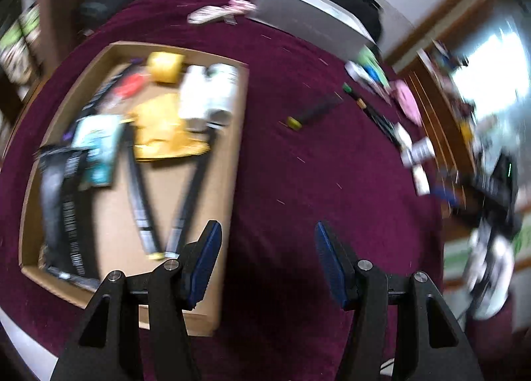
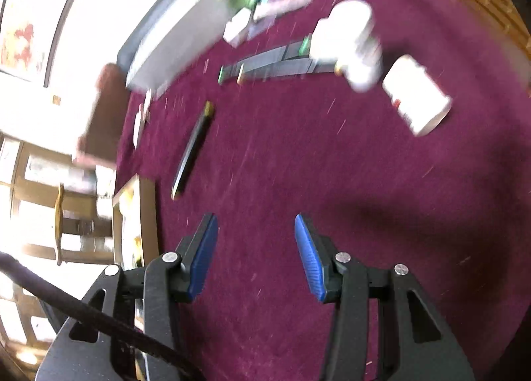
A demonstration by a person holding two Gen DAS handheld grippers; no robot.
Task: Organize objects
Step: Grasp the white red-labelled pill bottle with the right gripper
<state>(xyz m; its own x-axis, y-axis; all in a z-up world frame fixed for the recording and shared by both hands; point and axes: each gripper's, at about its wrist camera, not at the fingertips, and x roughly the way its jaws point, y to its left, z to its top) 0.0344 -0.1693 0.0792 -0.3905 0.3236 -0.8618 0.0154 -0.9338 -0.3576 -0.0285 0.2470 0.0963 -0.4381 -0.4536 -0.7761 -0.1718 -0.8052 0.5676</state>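
No writing readable anywhere; both views smeared w/ motion blur. Barcode-like white marks show on a black packet [image 1: 66, 201] in the box, but illegible.

Left gripper [image 1: 268, 241]: jaws spread wide, nothing between the blue pads, nothing touched; it hangs over the maroon cloth [image 1: 332, 181], just right of the cardboard box [image 1: 229, 181]. Left finger overlaps the box's near right corner in view; contact can't be told.

Right gripper [image 2: 256, 235]: also wide apart, empty, above bare cloth. A dark cable [image 2: 83, 311] crosses its lower left.

In the box, near to far: two long dark pens [image 1: 166, 201] lying in a V, the black packet at left, a teal card [image 1: 96, 148], a yellow lump [image 1: 162, 128], white bottles [image 1: 209, 95], a yellow roll [image 1: 165, 66] at the far wall. Details too blurred to name further.

On the cloth outside the box: a dark pen w/ yellow end [image 1: 312, 113], alone mid-cloth; same pen [image 2: 192, 151] in right view, ahead of the gripper. Beyond it, a row of dark pens [image 2: 272, 63], a white bottle [image 2: 351, 42] on their right end, a white jar [image 2: 416, 98] on its side apart to the right. Farther: a grey flat case [image 1: 305, 19], plus pink, green & blue clutter [image 1: 378, 78], unidentifiable. Box's edge only at right view's left, cut off.
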